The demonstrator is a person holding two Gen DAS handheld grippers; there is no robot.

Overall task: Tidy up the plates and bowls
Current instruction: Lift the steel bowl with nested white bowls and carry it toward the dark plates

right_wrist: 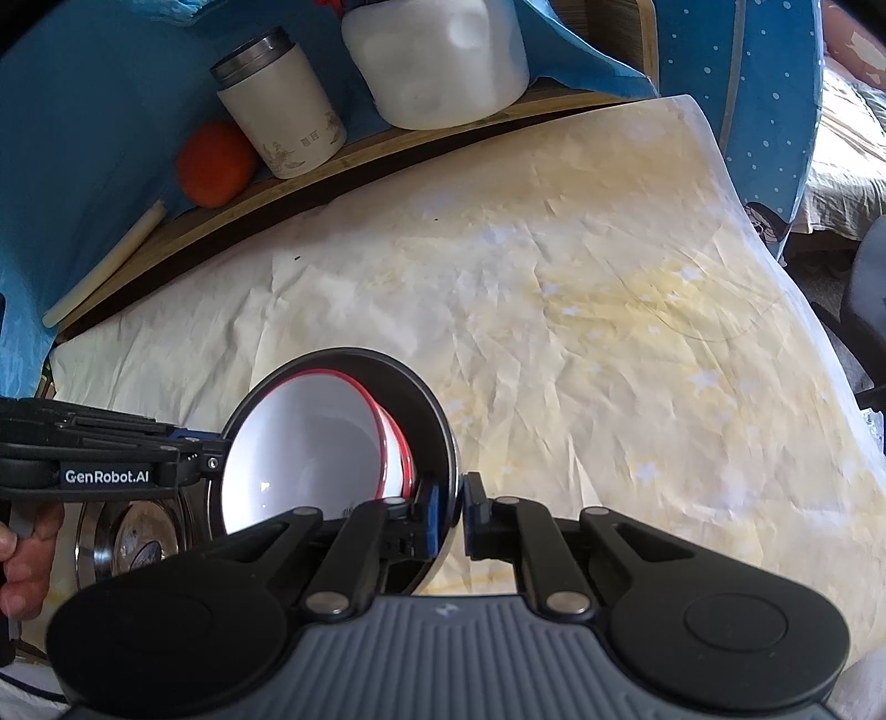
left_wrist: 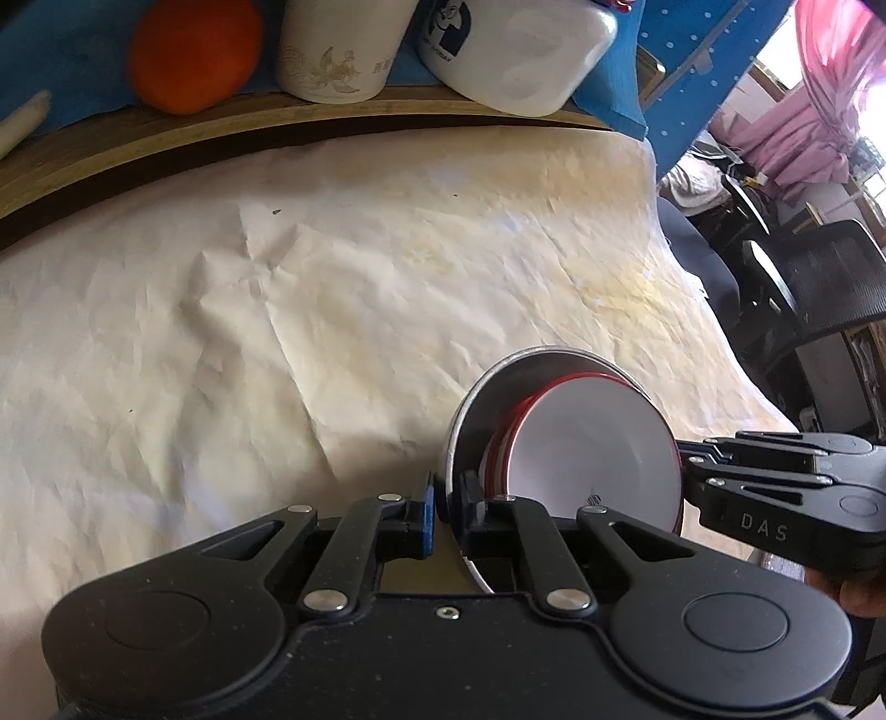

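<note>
Left gripper point(left_wrist: 447, 512): jaws clamped on the near rim of the round metal pan point(left_wrist: 476, 410).
Right gripper point(right_wrist: 460, 512): jaws clamped on the opposite rim of that pan point(right_wrist: 426, 410), so both hold it tilted, above the sheet.
Bowls: white bowls with red rims point(left_wrist: 587, 454), nested inside the pan, mouth turned towards the right gripper's side.
Surface: crumpled cream paper sheet point(left_wrist: 277, 288), bare across its middle and far side; its right edge drops off towards a black mesh chair point(left_wrist: 830, 282).
Back edge: curved wooden ledge point(left_wrist: 221, 124) bearing an orange fruit point(left_wrist: 194, 52), a white printed canister point(left_wrist: 338, 55) and a white plastic jug point(left_wrist: 526, 55).
Right view only: a shiny steel lid point(right_wrist: 133, 548) lying flat under the left gripper, a hand point(right_wrist: 25, 570) on its handle.
</note>
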